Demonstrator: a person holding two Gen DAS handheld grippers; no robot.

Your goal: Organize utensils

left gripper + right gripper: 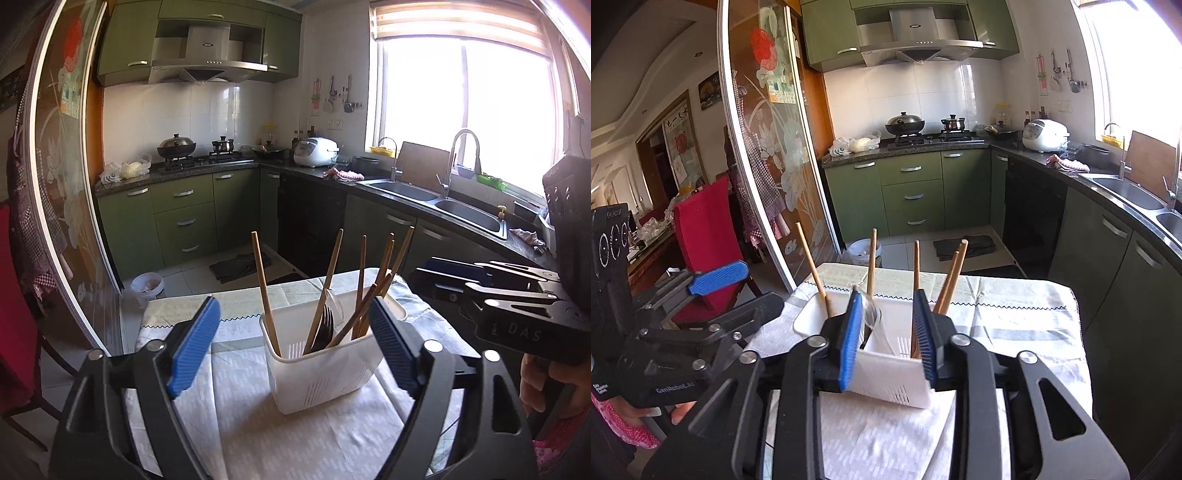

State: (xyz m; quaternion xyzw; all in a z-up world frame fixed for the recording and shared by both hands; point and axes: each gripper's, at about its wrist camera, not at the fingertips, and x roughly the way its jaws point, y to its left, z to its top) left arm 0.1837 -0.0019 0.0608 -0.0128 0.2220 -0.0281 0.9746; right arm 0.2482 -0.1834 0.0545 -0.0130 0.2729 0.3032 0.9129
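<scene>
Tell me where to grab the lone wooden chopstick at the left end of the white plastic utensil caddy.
Grip the lone wooden chopstick on its bare upper shaft, well above the rim of the white plastic utensil caddy, coming from above. It leans left, apart from the other sticks, so the open left claw likely has room to straddle it; tilt to match the lean.

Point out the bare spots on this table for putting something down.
Free cloth lies in front of the white utensil holder, toward the cameras, and right of it in the right wrist view, up to the table's right edge. Crowded: around the holder, where the left gripper and right gripper hover.
</scene>
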